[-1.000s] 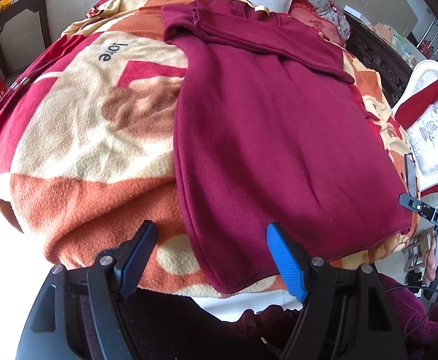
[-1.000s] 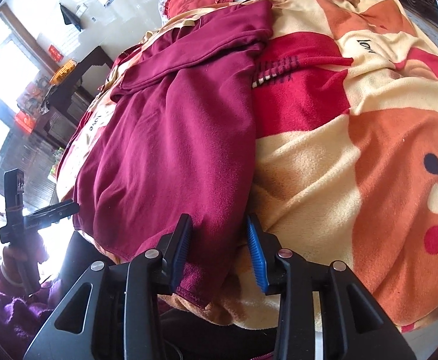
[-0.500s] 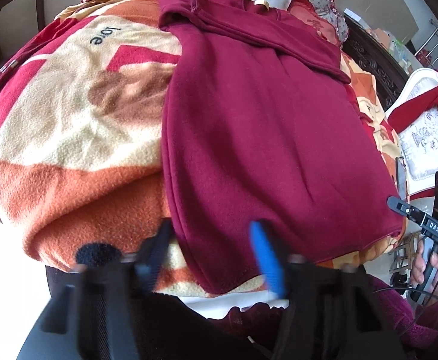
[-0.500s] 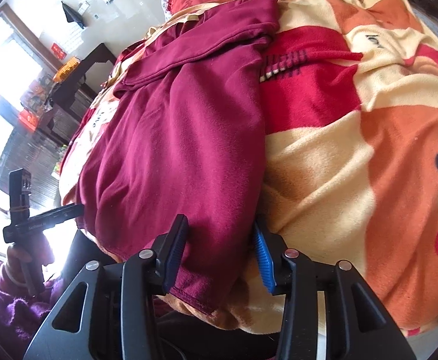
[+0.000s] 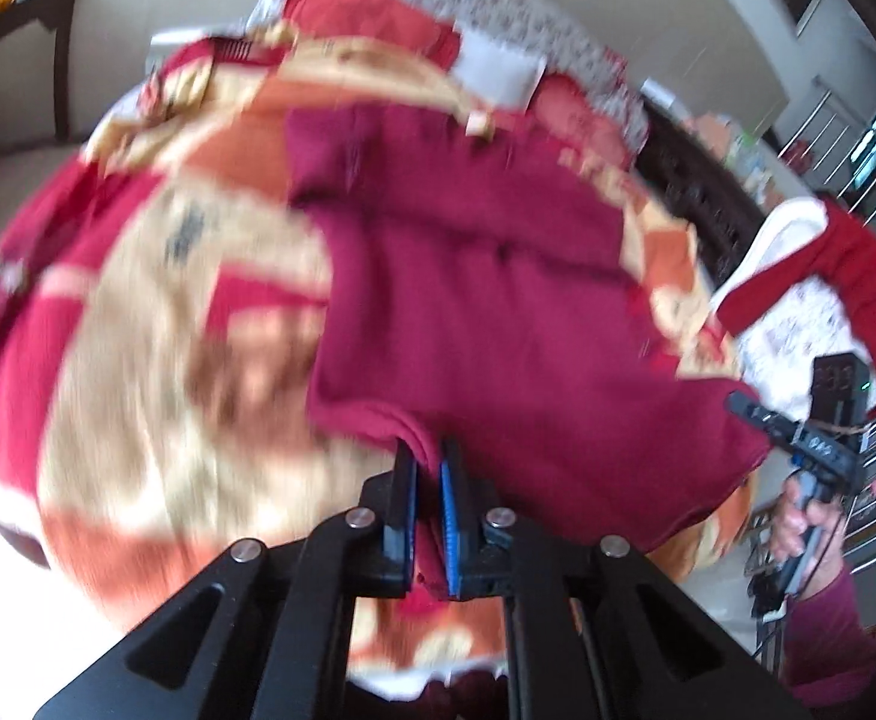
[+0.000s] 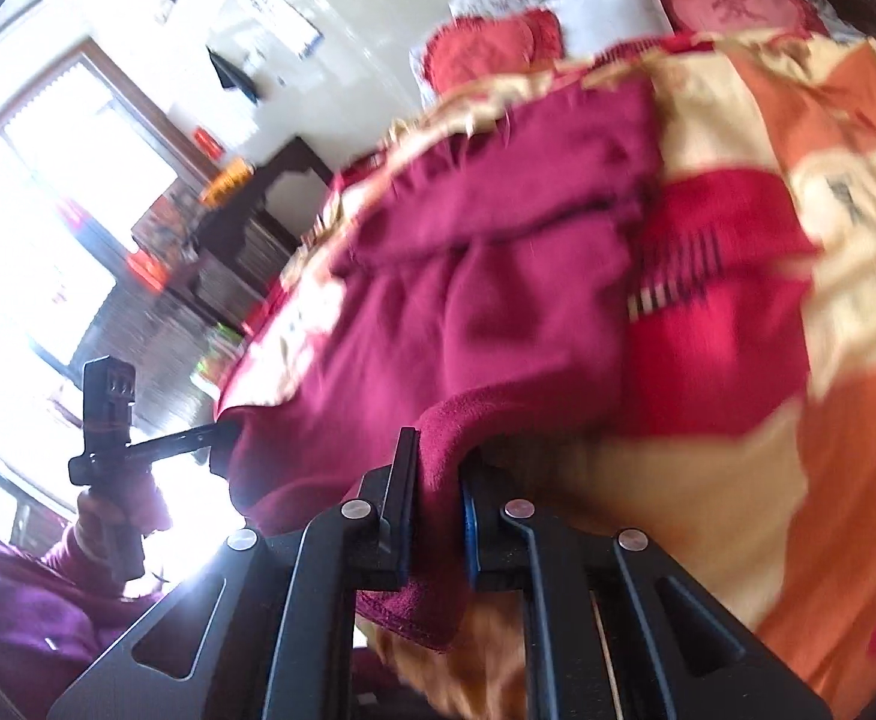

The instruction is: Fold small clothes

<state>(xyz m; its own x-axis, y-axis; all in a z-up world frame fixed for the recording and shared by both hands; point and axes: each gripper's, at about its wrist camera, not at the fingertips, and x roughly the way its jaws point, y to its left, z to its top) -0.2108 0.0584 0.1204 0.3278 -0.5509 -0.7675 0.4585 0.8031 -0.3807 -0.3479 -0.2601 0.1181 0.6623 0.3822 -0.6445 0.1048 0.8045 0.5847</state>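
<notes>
Two handheld grippers clamp the near hem of a maroon fleece garment spread on a bed. From the left wrist camera, the left gripper has its jaws closed on the garment's near-left corner, a fold of cloth pinched between the blue pads and lifted off the orange, cream and red patterned blanket. The rest of the garment lies flat along the blanket toward the red pillows and the floral headboard area — the picture is blurred with motion. At the right edge, the right gripper meets the garment's other near corner, held by a hand in a purple sleeve. A white cushion with a red cloth draped on it sits beyond the bed's right side.

From the right wrist camera, the right gripper is shut on the near-right corner of the garment, whose stitched hem hangs below the jaws. The blanket fills the right half. On the left, against a bright window, the left gripper bites the far corner, gripped by a hand — dark wooden furniture stands behind.
</notes>
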